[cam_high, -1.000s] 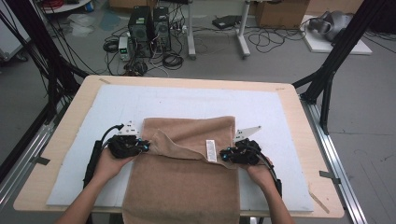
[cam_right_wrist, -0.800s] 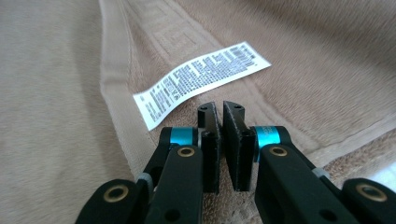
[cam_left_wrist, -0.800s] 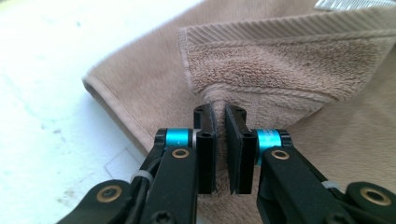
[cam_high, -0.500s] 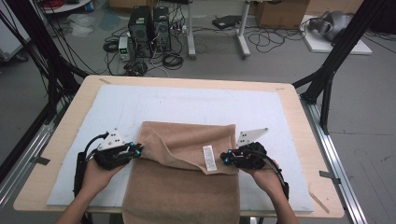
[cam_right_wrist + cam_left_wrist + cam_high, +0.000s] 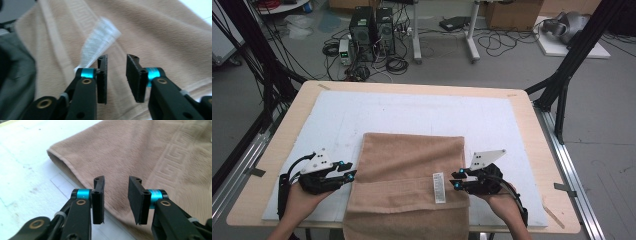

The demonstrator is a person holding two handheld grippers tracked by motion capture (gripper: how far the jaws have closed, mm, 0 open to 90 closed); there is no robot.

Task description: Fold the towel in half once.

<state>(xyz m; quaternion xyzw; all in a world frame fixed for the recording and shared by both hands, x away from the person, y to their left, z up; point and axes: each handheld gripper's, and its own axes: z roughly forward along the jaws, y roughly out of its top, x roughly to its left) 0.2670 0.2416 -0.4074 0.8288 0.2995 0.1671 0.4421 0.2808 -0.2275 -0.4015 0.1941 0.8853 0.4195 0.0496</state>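
One white label (image 5: 439, 188) is sewn to the brown towel (image 5: 409, 170), just left of the right gripper (image 5: 455, 180) as the high view has it; it carries small dark print, too fine to read, and in the right gripper view it shows as a blurred white strip just beyond the left-hand jaw. A woven key-pattern band (image 5: 175, 162) runs across the towel ahead of the left gripper (image 5: 116, 195) and to its right. The towel lies folded on the white mat (image 5: 412, 112) between the two grippers, its near end hanging over the table (image 5: 522, 100) edge toward the person. Compared with a second ago, the fold now lies flat with straight edges, where it was rumpled and bunched between the grippers, and both hands have drawn apart to the towel's two sides. The left gripper's jaws have just been opening and stand apart, released, with nothing pressed between them; the towel's side edge lies below and beyond them. The right gripper's jaws have likewise just been opening and stand apart over the towel's other side, the pads gripping nothing. No box, bowl or tray sits on the table.
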